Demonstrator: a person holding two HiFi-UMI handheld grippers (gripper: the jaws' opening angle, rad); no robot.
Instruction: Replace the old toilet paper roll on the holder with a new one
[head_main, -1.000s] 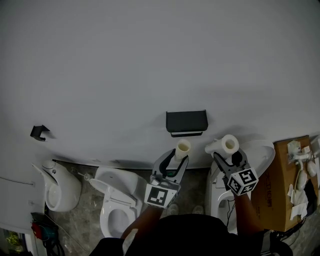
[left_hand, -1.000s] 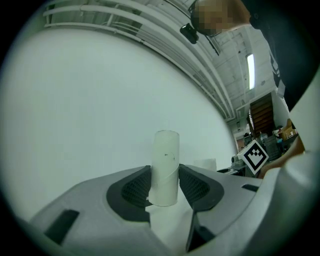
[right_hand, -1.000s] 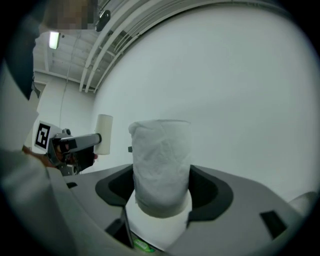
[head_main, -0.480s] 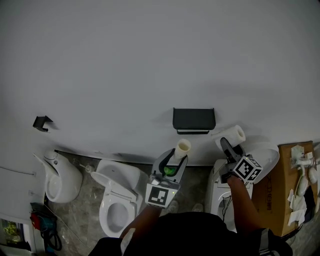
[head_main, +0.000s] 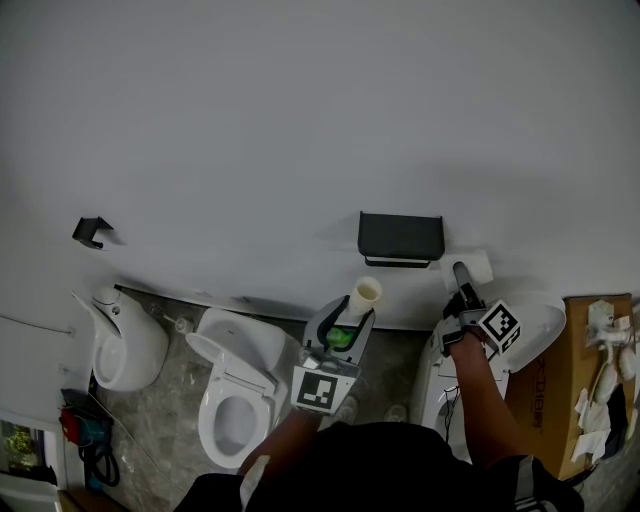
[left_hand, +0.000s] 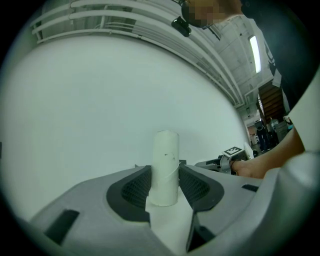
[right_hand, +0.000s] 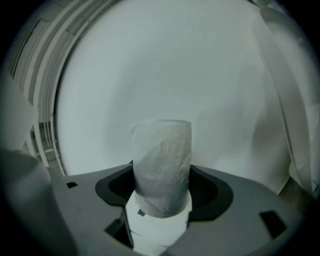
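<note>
The black paper holder (head_main: 400, 238) hangs on the white wall with nothing on it. My left gripper (head_main: 349, 314) sits below and left of it, shut on the old bare cardboard tube (head_main: 365, 296), which stands upright out of the jaws. In the left gripper view the tube (left_hand: 165, 166) is pinched between both pads of the left gripper (left_hand: 165, 174). My right gripper (head_main: 461, 283) is just right of the holder, shut on the new white paper roll (head_main: 471, 267). The right gripper view shows the roll (right_hand: 162, 167) filling the right gripper (right_hand: 163, 181), facing the wall.
Below stand a white toilet with its lid up (head_main: 237, 395), a second white toilet (head_main: 515, 335) under my right arm, and a white fixture (head_main: 125, 340) at the left. A cardboard box (head_main: 595, 375) with loose items stands at the right. A small black hook (head_main: 92, 231) is on the wall.
My right gripper has rolled over and moved right and down with the new roll, ending beside the holder's right end. The left gripper with the tube has barely shifted.
</note>
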